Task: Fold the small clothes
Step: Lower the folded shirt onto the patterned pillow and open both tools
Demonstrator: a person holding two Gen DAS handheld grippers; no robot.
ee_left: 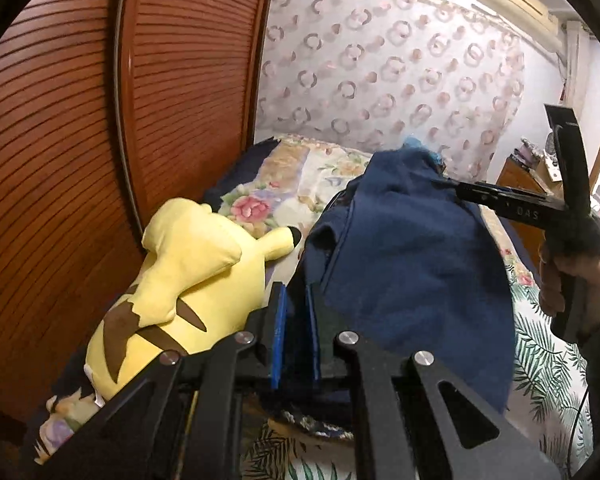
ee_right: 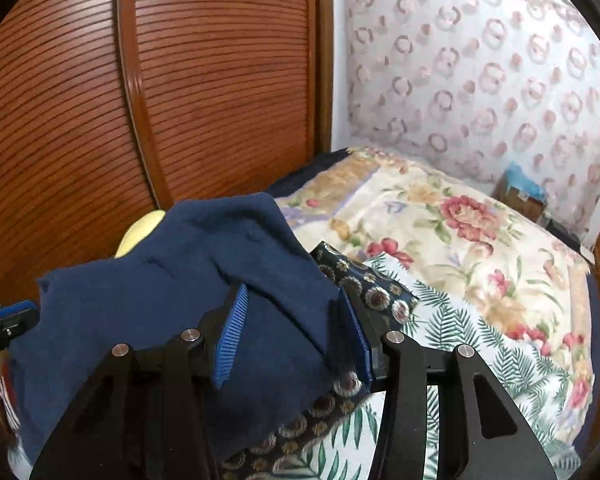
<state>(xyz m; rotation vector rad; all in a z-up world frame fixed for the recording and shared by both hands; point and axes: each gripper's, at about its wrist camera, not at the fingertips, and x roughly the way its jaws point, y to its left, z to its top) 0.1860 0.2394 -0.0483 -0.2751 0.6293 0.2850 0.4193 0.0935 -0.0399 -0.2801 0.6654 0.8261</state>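
Observation:
A navy fleece garment (ee_left: 404, 264) is raised off the bed like a tent between both grippers. My left gripper (ee_left: 296, 332) is shut on its lower left edge, the blue pads nearly together with dark cloth pinched between them. The right gripper (ee_left: 450, 184), held by a hand (ee_left: 572, 280), grips the garment's far upper corner. In the right wrist view the navy garment (ee_right: 172, 280) bunches between the pads of my right gripper (ee_right: 294, 332), which stand apart on a thick fold. The left gripper (ee_right: 12, 316) shows at that view's left edge.
A yellow plush toy (ee_left: 188, 276) lies left of the garment against a louvred wooden wardrobe door (ee_left: 80, 140). A dark cloth with round motifs (ee_right: 376, 296) lies under the garment on the palm-leaf sheet (ee_right: 480, 340). Behind are a floral quilt (ee_right: 440, 240) and a dresser (ee_left: 524, 184).

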